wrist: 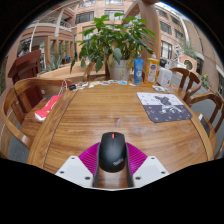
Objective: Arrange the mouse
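Observation:
A black computer mouse (112, 150) with a red scroll wheel sits between my gripper's (112, 166) two fingers, its front pointing away over the round wooden table (95, 115). The magenta pads (88, 158) press against both of its sides, so the gripper is shut on the mouse. I cannot tell whether the mouse rests on the tabletop or hangs just above it. A patterned mouse mat (163, 106) lies flat on the table, ahead of the fingers and to the right.
A large potted plant (118, 45) stands at the table's far edge, with small items beside it. Wooden chairs ring the table; the left one (25, 105) holds a red and white object (46, 108), another (186, 82) stands at the right.

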Demonstrator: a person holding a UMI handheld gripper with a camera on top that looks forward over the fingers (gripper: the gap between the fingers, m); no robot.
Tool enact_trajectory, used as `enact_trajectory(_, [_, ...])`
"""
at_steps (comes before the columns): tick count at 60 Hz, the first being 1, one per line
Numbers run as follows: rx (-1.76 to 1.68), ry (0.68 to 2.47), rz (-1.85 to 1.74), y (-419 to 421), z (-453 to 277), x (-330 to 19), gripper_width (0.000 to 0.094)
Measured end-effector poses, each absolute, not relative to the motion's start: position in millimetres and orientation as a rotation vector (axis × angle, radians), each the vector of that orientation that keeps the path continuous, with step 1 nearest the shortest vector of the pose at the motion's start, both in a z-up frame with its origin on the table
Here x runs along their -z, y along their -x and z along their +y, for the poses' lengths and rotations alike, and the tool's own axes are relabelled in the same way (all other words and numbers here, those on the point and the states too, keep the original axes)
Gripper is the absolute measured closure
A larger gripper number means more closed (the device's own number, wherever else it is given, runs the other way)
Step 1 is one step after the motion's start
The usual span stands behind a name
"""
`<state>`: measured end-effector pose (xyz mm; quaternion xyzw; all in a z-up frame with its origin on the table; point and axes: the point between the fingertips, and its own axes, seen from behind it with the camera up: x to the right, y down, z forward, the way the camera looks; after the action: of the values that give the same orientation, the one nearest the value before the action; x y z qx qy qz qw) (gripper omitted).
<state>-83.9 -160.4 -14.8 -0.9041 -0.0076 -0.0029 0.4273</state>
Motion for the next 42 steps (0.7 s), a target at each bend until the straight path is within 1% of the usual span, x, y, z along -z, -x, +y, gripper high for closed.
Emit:
enact_trajectory(5, [-0.009, 2.26, -0.043, 87, -157, 15, 0.059])
enact_trajectory(9, [-0.042, 2.264, -0.084, 94, -155, 13, 0.059])
enact_trajectory(12, [-0.08, 2.247, -0.109, 100, -151, 2, 0.0591])
enact_trajectory(14, [-0.104, 2.218, -0.12, 105, -149, -14, 0.059])
enact_trajectory(18, [-0.205, 2.126, -0.126, 114, -137, -64, 0.059])
enact_trajectory(21, [-0.258, 2.037, -0.142, 116, -125, -114, 0.0589])
enact_trajectory(24, [-0.298, 1.937, -0.142, 103, -112, -171, 0.0589])
enact_trajectory(27, [-0.319, 1.838, -0.138, 87, -101, -219, 0.0589])
enact_trajectory(30, [-0.317, 1.767, -0.127, 63, -86, -258, 0.059])
enact_trajectory(33, [-0.292, 1.732, -0.113, 38, -65, -282, 0.0591])
enact_trajectory(34, [-0.282, 1.728, -0.105, 27, -58, -285, 0.0591])
enact_trajectory(37, [-0.241, 1.738, -0.084, -6, -40, -277, 0.0592])
enact_trajectory(38, [-0.227, 1.749, -0.077, -16, -33, -272, 0.0592])
enact_trajectory(39, [-0.215, 1.755, -0.069, -30, -30, -260, 0.0592])
enact_trajectory(40, [-0.201, 1.773, -0.059, -35, -16, -262, 0.0592])
enact_trajectory(42, [-0.169, 1.807, -0.046, -54, -1, -244, 0.0591])
